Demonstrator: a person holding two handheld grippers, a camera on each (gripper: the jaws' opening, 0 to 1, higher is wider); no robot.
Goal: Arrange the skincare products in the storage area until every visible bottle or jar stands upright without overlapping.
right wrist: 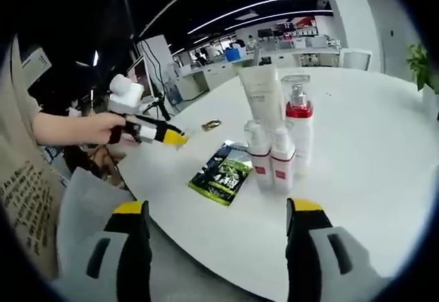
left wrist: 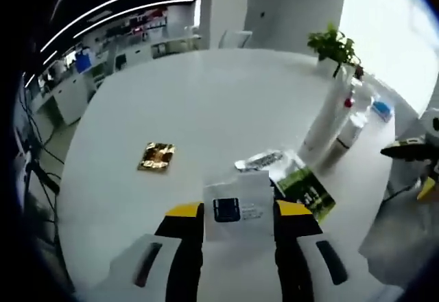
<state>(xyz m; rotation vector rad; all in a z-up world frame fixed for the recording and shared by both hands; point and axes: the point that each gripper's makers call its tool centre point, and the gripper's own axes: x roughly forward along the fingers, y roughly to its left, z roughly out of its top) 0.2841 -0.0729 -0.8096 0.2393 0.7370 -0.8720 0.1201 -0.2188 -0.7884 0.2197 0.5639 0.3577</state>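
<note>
Left gripper (left wrist: 236,209) clamps a white sachet (left wrist: 238,213) above the table (left wrist: 206,110).
Right gripper (right wrist: 219,209) gapes apart near upright bottles (right wrist: 274,151).

white bottles (right wrist: 278,134) upright, clustered; sachets (right wrist: 223,171) flat

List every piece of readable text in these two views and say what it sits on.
None can be read.
white sachet in the left gripper: dark blue patch with small print, blurred.
green sachet: white marks, too blurred.
white tube: grey lettering, too small.
small bottles: red bands, no legible words.
</note>
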